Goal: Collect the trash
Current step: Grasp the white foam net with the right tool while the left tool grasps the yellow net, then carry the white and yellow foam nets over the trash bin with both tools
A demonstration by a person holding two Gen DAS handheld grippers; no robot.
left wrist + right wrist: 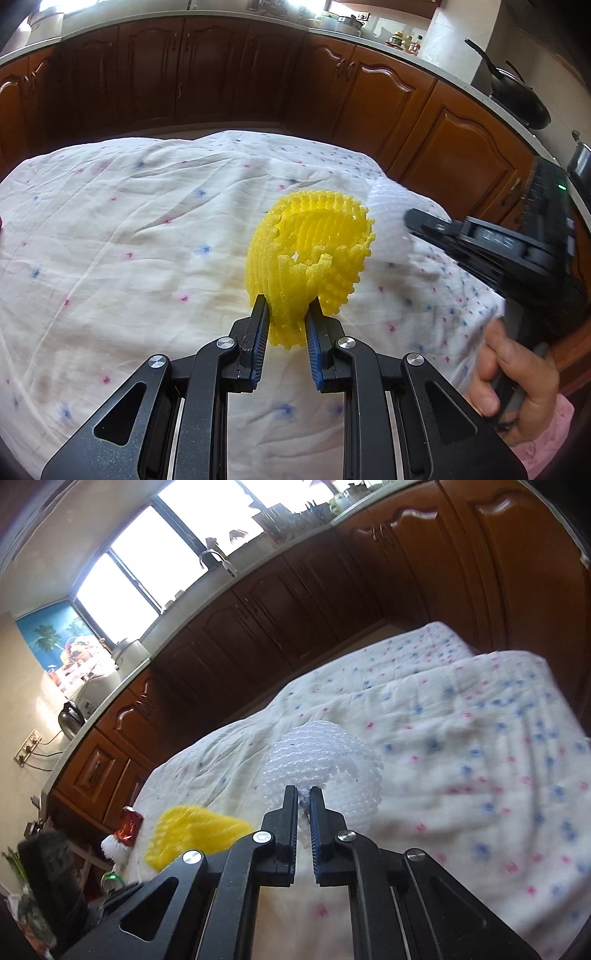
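Flower-print cloth [129, 229] over the table

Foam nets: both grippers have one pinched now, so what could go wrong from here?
The right gripper pinches only an edge of the white foam net; it may slip free. The yellow foam net bulges beyond the left gripper and could snag the wrinkled cloth. A red wrapper at the table's edge could be missed.

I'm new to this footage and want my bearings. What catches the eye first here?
A bright yellow foam fruit net pinched in the left gripper above the flower-print white cloth. The right gripper is shut on a white foam net; a red wrapper lies at the cloth's left edge.
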